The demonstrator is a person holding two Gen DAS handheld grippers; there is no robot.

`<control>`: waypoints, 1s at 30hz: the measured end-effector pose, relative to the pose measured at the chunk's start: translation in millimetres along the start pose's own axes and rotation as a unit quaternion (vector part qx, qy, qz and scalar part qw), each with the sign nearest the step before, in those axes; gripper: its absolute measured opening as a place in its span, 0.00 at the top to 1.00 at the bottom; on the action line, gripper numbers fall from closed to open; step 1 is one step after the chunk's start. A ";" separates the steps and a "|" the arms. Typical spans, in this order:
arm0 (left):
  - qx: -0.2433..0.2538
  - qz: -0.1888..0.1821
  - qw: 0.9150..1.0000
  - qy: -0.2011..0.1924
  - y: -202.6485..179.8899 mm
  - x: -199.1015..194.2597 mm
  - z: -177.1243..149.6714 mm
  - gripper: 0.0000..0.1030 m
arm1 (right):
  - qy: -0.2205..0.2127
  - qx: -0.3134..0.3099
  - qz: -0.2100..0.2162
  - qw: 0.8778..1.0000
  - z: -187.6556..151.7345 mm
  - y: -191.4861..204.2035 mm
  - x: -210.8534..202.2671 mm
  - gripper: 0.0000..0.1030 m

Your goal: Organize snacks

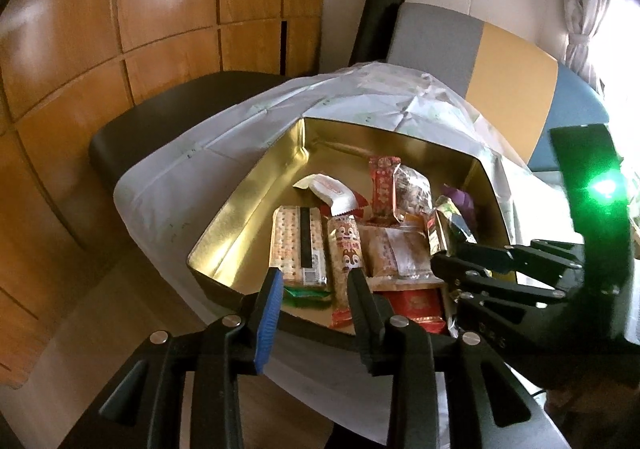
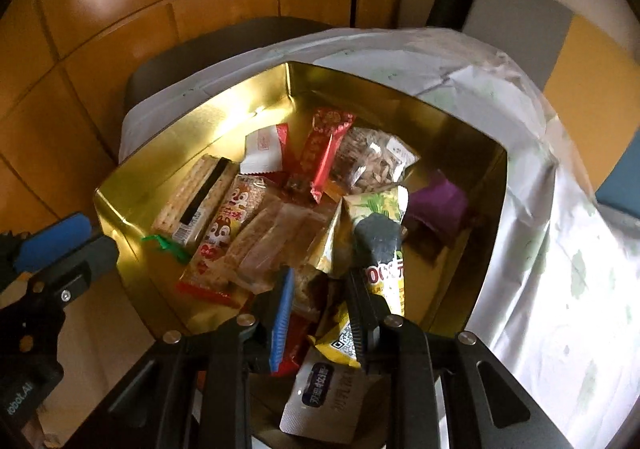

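Observation:
A gold tin box [image 1: 248, 205] [image 2: 168, 153] holds several snack packs: a cracker pack [image 1: 298, 245] [image 2: 196, 193], a chipmunk-print bar [image 1: 346, 245] [image 2: 228, 225], a red bar [image 1: 384, 189] [image 2: 326, 145], a clear bag of seeds [image 2: 372, 161] and a purple pack [image 2: 436, 205]. My left gripper [image 1: 316, 281] is open and empty, hovering over the box's near rim. My right gripper [image 2: 320, 285] is open over the near right part of the box, above a yellow pack [image 2: 336, 341] and a grey pouch [image 2: 320, 401]. It also shows in the left wrist view [image 1: 468, 261].
The box stands on a table covered with a white cloth [image 1: 208, 153] [image 2: 540, 233]. A dark chair seat [image 1: 168, 117] stands behind left, a grey and yellow chair back [image 1: 480, 61] behind right. Wooden wall panels [image 1: 120, 9] close the left side.

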State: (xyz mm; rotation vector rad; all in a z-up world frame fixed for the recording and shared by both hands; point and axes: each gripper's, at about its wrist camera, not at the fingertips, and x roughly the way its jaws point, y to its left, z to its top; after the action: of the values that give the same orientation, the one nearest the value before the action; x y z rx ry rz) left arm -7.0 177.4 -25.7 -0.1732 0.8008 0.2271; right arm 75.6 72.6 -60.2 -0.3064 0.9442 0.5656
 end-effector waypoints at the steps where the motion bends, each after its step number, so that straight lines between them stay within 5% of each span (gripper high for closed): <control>1: 0.000 0.002 1.000 -0.002 -0.6 -1.1 0.4 0.66 | -0.005 0.003 0.002 1.000 0.2 -1.3 -3.6 0.74; 4: 0.001 0.010 1.000 -0.007 -2.7 -4.7 1.3 0.66 | -0.030 0.014 -0.002 0.999 -3.4 -2.0 -20.1 0.74; 16: -0.003 0.021 0.999 -0.044 -16.5 -28.7 -3.1 0.62 | -0.102 0.079 -0.069 0.989 -35.1 -15.2 -72.4 0.42; 21: 0.008 0.011 0.998 -0.056 -29.7 -39.4 -4.6 0.60 | -0.115 0.109 -0.084 0.984 -54.0 -21.9 -87.0 0.37; 23: 0.010 0.009 0.998 -0.060 -34.3 -43.1 -5.1 0.51 | -0.119 0.119 -0.081 0.982 -59.2 -26.0 -91.9 0.31; 25: 0.015 0.011 0.998 -0.061 -39.6 -46.2 -5.2 0.30 | -0.122 0.124 -0.081 0.981 -63.0 -27.9 -95.3 0.30; 30: 0.028 0.032 0.996 -0.079 -48.1 -54.6 -5.8 0.30 | -0.126 0.124 -0.083 0.981 -68.9 -28.6 -99.2 0.29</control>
State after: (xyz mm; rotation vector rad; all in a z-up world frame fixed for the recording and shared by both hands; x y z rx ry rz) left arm -34.9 122.3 13.2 -0.0756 0.6558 0.2748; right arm 0.3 -15.8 -16.3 -0.0848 0.7263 0.3193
